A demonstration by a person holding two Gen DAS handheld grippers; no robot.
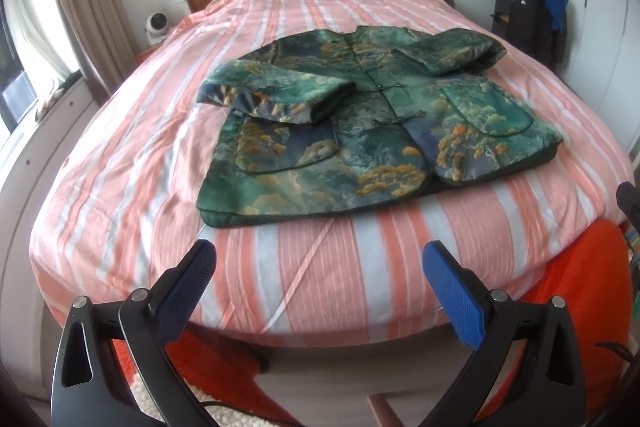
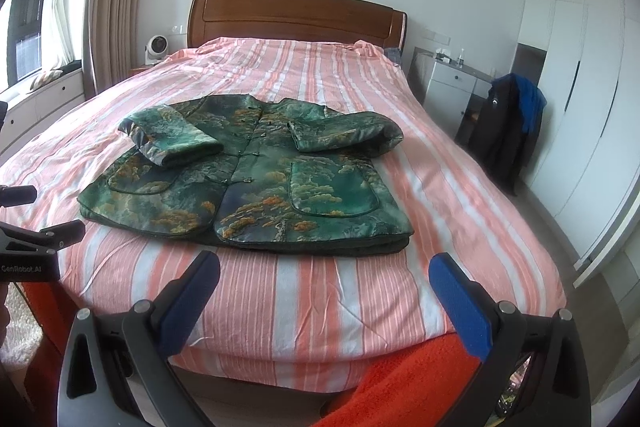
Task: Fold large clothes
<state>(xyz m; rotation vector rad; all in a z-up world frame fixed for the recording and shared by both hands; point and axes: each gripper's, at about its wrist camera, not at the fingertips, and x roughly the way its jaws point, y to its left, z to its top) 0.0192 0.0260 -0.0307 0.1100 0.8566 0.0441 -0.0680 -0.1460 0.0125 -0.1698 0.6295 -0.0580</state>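
Fingers (image 1: 192, 281) of the left gripper (image 1: 318, 267) are spread wide and hold nothing, hovering over the near edge of the bed (image 1: 120, 163). The jacket (image 1: 360, 131) lies face up mid-bed, left sleeve (image 1: 276, 95) and right sleeve (image 1: 448, 53) already folded across its front. The right gripper (image 2: 324, 277) is equally wide and empty. The body fold looks next: each gripper must reach a near hem corner, pinch it, and carry it toward the collar.

Soft daylight from window (image 2: 28, 27) at left — strong fisheye warping, dark corners, slight blur.
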